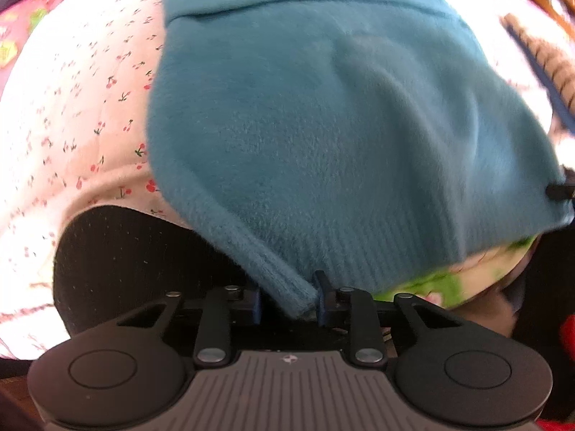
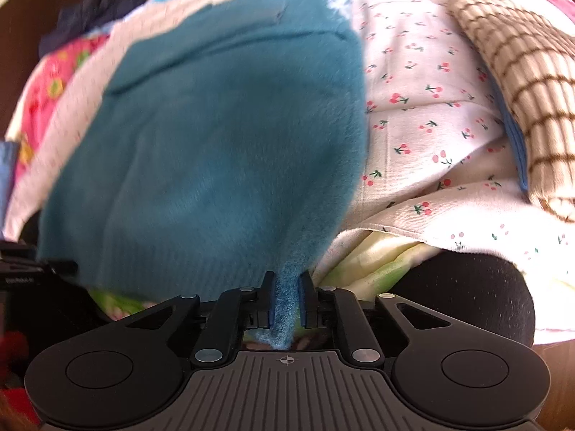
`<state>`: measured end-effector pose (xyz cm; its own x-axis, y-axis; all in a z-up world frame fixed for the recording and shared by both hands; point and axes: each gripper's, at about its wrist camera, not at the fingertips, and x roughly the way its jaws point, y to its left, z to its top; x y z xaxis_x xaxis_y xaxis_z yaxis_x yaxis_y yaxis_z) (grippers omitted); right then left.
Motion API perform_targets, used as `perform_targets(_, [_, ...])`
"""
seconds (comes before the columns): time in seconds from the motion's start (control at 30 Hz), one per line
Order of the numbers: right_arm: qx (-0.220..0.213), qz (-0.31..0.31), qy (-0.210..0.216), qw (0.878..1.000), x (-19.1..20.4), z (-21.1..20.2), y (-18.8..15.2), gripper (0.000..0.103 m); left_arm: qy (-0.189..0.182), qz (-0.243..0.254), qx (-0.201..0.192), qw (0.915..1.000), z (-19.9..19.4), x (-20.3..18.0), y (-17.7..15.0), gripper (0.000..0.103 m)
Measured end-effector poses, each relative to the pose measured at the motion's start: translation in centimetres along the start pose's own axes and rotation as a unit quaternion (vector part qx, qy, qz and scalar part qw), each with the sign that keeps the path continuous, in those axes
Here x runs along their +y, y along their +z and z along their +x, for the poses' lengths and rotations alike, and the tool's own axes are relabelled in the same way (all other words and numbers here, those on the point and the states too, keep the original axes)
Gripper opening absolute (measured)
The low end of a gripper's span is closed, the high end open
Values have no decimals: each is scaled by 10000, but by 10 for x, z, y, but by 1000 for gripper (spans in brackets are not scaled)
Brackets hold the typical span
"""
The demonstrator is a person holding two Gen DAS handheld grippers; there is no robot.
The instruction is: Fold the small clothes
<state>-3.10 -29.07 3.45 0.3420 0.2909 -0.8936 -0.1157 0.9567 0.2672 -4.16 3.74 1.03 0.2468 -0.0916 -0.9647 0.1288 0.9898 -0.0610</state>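
Note:
A teal fuzzy knit garment (image 1: 323,115) lies spread on a white cherry-print sheet (image 1: 82,82). My left gripper (image 1: 289,294) is shut on the garment's near left ribbed corner. In the right wrist view the same garment (image 2: 215,125) fills the middle, and my right gripper (image 2: 286,287) is shut on its near right corner, with the fabric pinched between the blue pads. Both near corners are lifted slightly off the sheet. The left gripper's tip (image 2: 54,265) shows at the left edge of the right wrist view.
A brown-and-cream checked cloth (image 2: 521,82) lies at the right on the sheet (image 2: 431,107). Pink patterned bedding (image 2: 50,82) and a dark garment (image 2: 97,7) lie at the far left. A green-and-yellow layer (image 2: 366,265) shows under the sheet's near edge.

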Motion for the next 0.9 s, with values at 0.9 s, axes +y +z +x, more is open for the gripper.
perform_targets(0.9, [-858,-1284,-481,9868,63,-9,10,10,-449,-519,-659,9955,-29,4,-5,24])
